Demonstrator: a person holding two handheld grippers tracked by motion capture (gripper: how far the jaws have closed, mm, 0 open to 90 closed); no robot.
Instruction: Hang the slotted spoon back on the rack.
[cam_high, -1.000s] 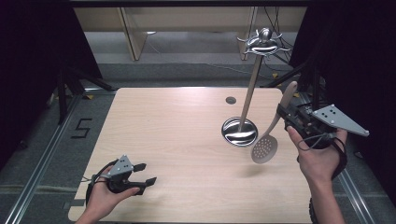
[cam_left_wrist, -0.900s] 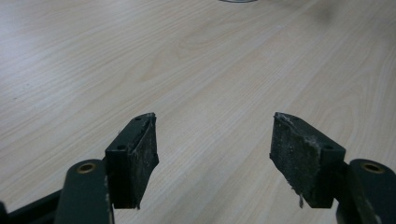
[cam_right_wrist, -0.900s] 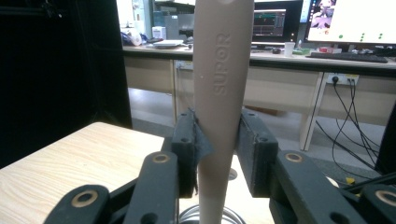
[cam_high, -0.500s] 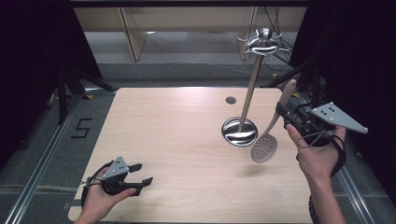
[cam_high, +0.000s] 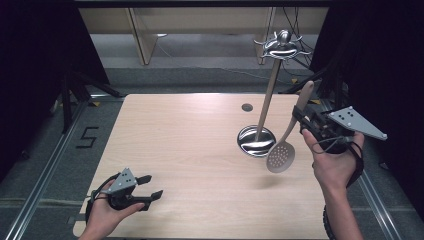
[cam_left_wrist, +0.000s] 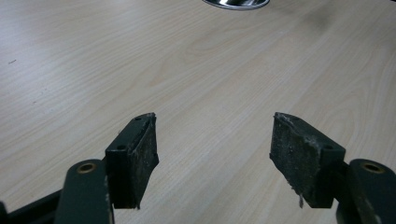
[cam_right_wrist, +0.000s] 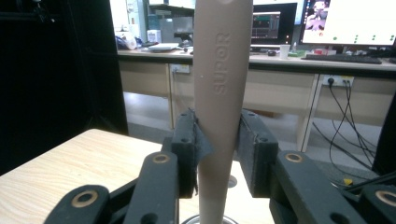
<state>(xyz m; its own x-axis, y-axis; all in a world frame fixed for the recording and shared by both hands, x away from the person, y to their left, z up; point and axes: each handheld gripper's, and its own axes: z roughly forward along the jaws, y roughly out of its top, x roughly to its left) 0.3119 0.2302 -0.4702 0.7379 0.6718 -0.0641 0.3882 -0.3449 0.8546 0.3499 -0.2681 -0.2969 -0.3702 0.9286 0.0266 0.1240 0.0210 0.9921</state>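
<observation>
A slotted spoon with a beige handle (cam_high: 304, 97) and a perforated metal head (cam_high: 280, 157) hangs tilted above the right side of the wooden table (cam_high: 190, 145). My right gripper (cam_high: 303, 119) is shut on its handle, head downward and to the left. In the right gripper view the handle (cam_right_wrist: 219, 93), marked SUPOR, stands upright, pinched between the pads of that gripper (cam_right_wrist: 218, 149). Just left of the spoon stands a metal utensil stand (cam_high: 265, 107) with a round base (cam_high: 256, 141) and hooks on top. My left gripper (cam_high: 155, 186) rests open at the table's near left corner; in its own view that gripper (cam_left_wrist: 212, 149) has nothing between its pads.
A small dark round hole (cam_high: 247, 107) lies in the tabletop behind the stand's base. The edge of that base (cam_left_wrist: 236, 3) shows at the top of the left gripper view. Desks and cables stand beyond the far edge, and dark curtains flank both sides.
</observation>
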